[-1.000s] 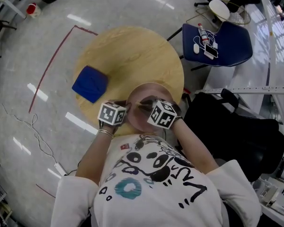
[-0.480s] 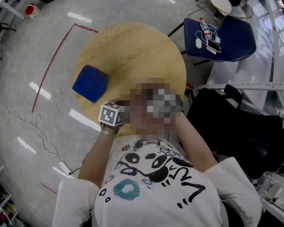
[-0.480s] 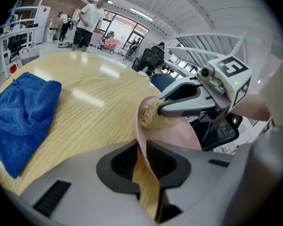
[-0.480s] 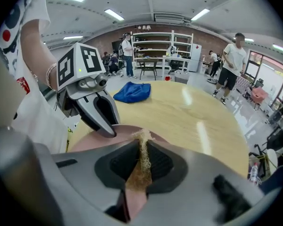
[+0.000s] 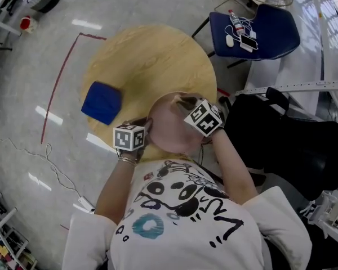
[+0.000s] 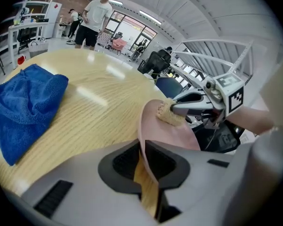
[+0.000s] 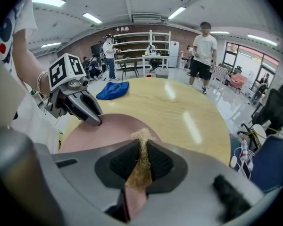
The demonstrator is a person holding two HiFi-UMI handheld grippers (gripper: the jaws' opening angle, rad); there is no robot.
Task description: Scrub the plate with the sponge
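One round table (image 5: 152, 55): pale wood; every place below is given from it.
One blue cloth (image 5: 101, 102): crumpled, at the table's left edge.
One pink plate (image 5: 168, 125): at the table's near edge, tilted, held by its rim.
Two grippers: the left gripper (image 5: 145, 127), at the table's near edge, has just closed its jaws further and clamps the plate's rim. The right gripper (image 5: 183, 102), over the table's near-right part, is clenched on the sponge.
One sponge (image 7: 142, 136): tan, fibrous, touching the plate's face.
Head view alone: the whole tabletop at once.
Left gripper view alone: rim wedged between pads; sponge meeting the plate.
Right gripper view alone: sponge pinched between pads.
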